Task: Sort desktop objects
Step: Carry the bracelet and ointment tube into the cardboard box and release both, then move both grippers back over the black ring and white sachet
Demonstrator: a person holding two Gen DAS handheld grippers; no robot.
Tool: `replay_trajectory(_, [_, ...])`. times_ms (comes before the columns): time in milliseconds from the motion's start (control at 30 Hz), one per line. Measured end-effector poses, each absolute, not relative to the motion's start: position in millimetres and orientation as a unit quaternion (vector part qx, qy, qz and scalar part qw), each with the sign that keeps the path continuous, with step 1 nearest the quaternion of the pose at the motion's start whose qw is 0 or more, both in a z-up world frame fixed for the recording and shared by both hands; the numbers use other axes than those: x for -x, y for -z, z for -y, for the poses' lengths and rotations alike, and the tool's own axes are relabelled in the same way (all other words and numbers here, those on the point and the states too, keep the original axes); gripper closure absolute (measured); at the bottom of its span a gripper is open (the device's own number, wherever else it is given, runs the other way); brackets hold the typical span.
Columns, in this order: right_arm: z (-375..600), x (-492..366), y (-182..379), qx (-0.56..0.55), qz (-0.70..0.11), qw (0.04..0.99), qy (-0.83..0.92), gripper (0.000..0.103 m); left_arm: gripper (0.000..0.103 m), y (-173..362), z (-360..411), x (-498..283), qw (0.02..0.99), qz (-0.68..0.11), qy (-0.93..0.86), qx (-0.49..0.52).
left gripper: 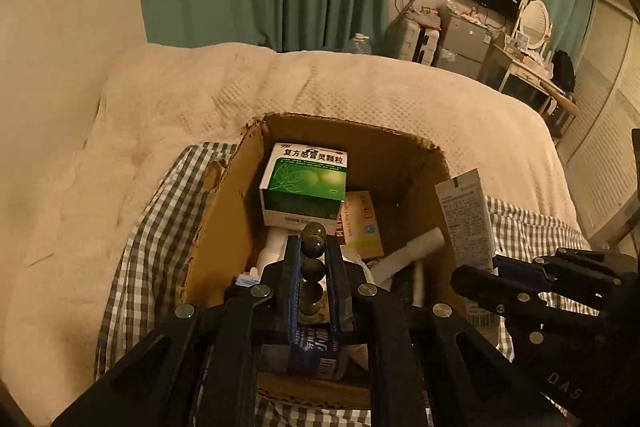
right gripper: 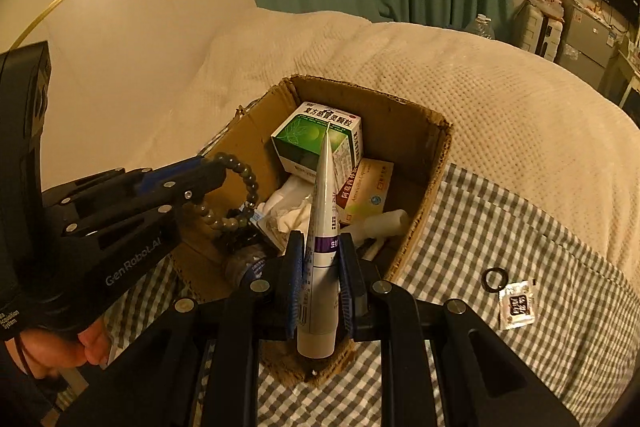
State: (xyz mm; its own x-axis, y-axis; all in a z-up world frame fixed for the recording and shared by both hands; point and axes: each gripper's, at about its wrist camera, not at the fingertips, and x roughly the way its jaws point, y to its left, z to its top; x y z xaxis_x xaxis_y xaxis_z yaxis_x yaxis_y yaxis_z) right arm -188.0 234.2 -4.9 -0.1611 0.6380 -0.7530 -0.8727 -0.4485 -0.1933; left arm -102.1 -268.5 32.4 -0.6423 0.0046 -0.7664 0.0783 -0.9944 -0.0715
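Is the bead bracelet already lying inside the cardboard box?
No, the bead bracelet hangs clamped in the left gripper above the cardboard box, not resting among its contents.

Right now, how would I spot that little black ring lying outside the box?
Find the cardboard box on the checked cloth. On the cloth beside it lies a white sachet; the black ring sits next to it, the only round, hollow item there.
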Motion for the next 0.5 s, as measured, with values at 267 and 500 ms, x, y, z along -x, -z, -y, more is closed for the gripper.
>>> replay_trajectory(267, [-242.5, 189.6, 10.1, 0.389, -0.147, 0.505, -0.756, 0.053, 0.048, -36.9, 266.2, 101.0, 0.041, -0.046, 0.905, -0.42])
replay_trajectory(500, [-231.4, 172.9, -15.6, 0.371, -0.14, 0.521, -0.756, 0.053, 0.031, -52.8, 251.8, 94.2, 0.058, -0.039, 0.911, -0.406])
